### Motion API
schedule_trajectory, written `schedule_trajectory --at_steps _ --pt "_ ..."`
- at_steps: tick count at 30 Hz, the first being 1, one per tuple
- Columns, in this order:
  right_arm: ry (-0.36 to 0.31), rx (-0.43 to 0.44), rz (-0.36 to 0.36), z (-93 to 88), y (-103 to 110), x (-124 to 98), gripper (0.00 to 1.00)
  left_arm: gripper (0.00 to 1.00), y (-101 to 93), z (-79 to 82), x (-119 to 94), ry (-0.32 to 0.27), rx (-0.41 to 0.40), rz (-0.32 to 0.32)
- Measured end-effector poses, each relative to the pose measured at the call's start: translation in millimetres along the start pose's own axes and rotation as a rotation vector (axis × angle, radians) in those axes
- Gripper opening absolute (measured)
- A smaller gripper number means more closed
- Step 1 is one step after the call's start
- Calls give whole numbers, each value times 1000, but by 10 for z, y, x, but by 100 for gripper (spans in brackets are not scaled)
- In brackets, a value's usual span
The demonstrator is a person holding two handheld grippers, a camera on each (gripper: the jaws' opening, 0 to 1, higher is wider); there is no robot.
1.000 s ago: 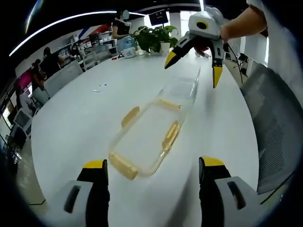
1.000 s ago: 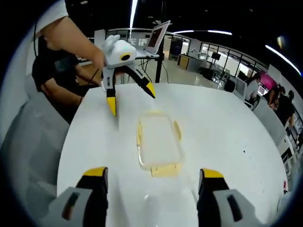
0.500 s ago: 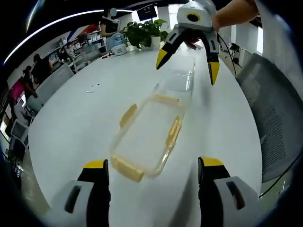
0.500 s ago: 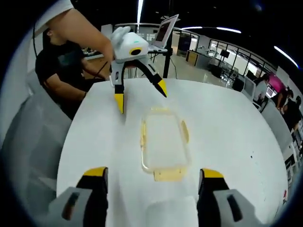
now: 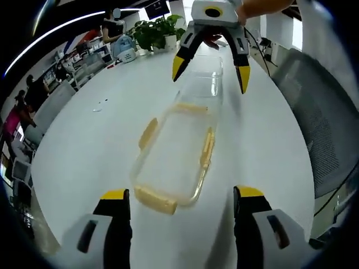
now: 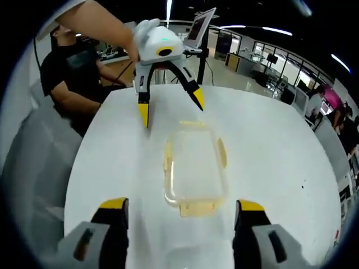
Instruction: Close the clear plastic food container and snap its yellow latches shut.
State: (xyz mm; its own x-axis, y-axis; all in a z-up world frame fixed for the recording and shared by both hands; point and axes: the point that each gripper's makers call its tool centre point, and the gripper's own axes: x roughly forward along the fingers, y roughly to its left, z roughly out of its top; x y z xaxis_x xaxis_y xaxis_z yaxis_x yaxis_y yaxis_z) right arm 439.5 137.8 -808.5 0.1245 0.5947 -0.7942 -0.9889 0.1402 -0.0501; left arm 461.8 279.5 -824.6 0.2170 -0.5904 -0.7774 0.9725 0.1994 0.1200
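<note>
A clear flat lid (image 5: pixel 175 157) with yellow latches on its sides lies on the white table (image 5: pixel 84 140), just beyond my open left gripper (image 5: pixel 182 195). Past its far end stands the clear container base (image 5: pixel 210 84), and my right gripper (image 5: pixel 211 73) hovers open above it. In the right gripper view the lid (image 6: pixel 193 168) lies mid-table. My right gripper (image 6: pixel 180 204) is open before it, with the clear base (image 6: pixel 193 256) faint between its jaws. The left gripper (image 6: pixel 171 107) hangs open over the lid's far end. Neither gripper touches anything.
A grey mesh chair (image 5: pixel 320 117) stands at the table's right edge and a potted plant (image 5: pixel 160 31) at its far end. A seated person in black (image 6: pixel 70 70) and a laptop on a stand (image 6: pixel 202 25) are behind the table. More people sit at distant desks.
Both grippers have drawn closer to each other along the table, each now nearer its end of the lid. The lid and the base have not moved; both grippers stay open.
</note>
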Motion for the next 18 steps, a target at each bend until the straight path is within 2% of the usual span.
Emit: schedule_trajectory --at_steps 10,13,18 --pt "54 -27 1 -62 -70 110 70 71 78 -111 27 49 29 -26" --pt "65 -23 0 -69 -93 145 71 70 101 -156 40 75 64 -38" --pt "85 -29 7 -84 -123 200 71 71 182 -139 61 82 101 -38"
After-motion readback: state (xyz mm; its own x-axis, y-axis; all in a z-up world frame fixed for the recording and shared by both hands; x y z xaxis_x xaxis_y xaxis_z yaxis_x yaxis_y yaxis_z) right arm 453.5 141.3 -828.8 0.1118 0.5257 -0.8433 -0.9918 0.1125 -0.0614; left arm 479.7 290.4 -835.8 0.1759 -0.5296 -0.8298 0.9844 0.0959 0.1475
